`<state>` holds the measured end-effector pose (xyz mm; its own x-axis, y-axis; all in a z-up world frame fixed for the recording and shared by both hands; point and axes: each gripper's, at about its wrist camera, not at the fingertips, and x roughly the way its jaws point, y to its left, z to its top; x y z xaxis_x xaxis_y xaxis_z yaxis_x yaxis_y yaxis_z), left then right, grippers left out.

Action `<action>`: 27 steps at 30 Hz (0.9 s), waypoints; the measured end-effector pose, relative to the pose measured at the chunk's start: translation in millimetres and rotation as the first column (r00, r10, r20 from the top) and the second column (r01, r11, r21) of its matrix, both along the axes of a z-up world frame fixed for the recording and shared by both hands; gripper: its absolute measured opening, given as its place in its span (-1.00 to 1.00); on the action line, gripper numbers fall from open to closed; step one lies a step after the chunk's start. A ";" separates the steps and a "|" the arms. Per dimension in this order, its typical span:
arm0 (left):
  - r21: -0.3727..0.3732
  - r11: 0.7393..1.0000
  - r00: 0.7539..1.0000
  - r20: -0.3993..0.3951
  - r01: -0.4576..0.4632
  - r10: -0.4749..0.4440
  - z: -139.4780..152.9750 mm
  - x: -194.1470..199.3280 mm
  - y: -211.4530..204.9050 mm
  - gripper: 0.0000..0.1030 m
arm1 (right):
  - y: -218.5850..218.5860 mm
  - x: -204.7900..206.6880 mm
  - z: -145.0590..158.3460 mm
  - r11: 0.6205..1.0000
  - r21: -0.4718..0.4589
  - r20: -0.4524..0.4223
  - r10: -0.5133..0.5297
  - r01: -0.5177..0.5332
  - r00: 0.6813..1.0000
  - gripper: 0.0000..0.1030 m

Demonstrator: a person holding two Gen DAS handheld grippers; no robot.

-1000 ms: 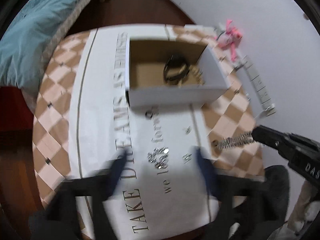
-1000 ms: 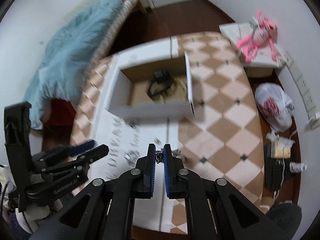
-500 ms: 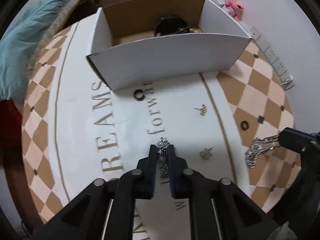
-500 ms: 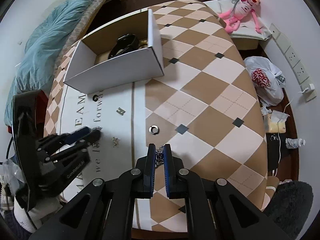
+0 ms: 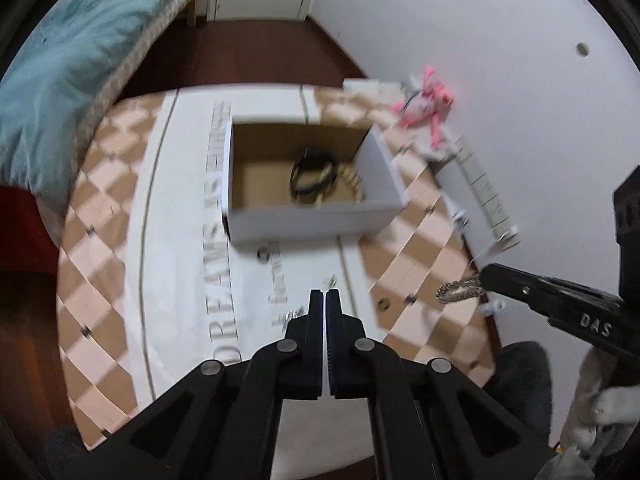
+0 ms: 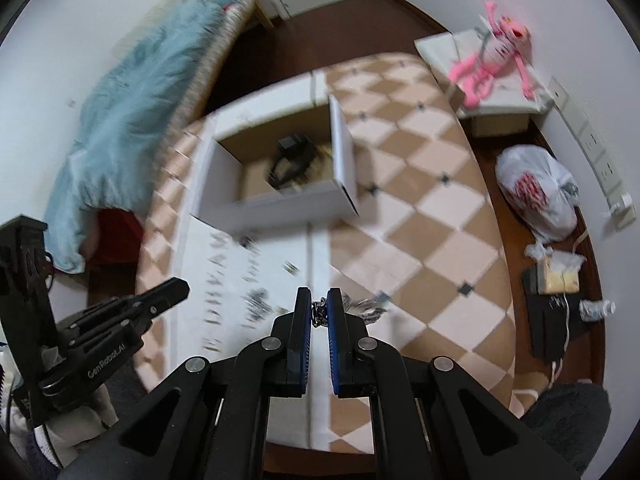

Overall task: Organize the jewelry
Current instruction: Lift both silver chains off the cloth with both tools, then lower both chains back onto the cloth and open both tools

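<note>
My left gripper [image 5: 324, 296] is shut, hanging over the white lettered cloth [image 5: 180, 280]; nothing shows between its pads. A blurred silver cluster [image 5: 293, 315] sits beside its left finger, apparently on the cloth. From the right wrist view the left gripper [image 6: 180, 286] carries nothing that I can see. My right gripper [image 6: 319, 300] is shut on a silver chain [image 6: 366, 307], which dangles from its tips [image 5: 460, 292]. The open white box [image 5: 316, 220] holds a black band [image 5: 312, 172] and gold pieces [image 5: 354, 184].
A dark ring [image 5: 263, 255], a small earring [image 5: 331, 279] and another ring [image 5: 383, 303] lie loose on the round checked table [image 6: 420, 216]. A bed with a teal blanket [image 6: 132, 100] is at the left. A pink toy [image 6: 492, 68] and a plastic bag [image 6: 536, 192] are at the right.
The left gripper's jaws closed around the silver cluster on the cloth, then lifted away with no piece seen between them. The right gripper rose too, still holding the chain.
</note>
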<state>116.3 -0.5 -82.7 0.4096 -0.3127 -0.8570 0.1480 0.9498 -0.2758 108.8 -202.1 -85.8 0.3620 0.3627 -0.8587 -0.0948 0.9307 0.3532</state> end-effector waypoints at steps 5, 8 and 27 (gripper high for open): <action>-0.064 0.998 1.000 -0.005 -0.022 0.022 12.8 14.9 2.3 -0.97 | 7.6 14.6 28.2 0.999 -0.010 0.059 0.032 -0.031 0.998 -0.84; -0.035 0.997 0.992 -0.113 -0.064 0.060 -20.0 19.8 3.6 -0.94 | 11.1 18.9 11.2 0.999 0.010 0.015 0.046 -0.046 0.999 -0.84; 0.257 0.954 0.980 -0.085 -0.154 0.181 -106.9 -22.8 -6.5 0.59 | 2.9 -15.6 -136.2 0.996 -0.024 -0.235 0.080 -0.088 0.969 -0.64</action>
<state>93.5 -7.0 -189.6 0.3400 -0.0197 -0.9402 -0.0367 0.9987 -0.0342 93.2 -199.2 -221.9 0.1194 0.3521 -0.9283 -0.0918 0.9349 0.3428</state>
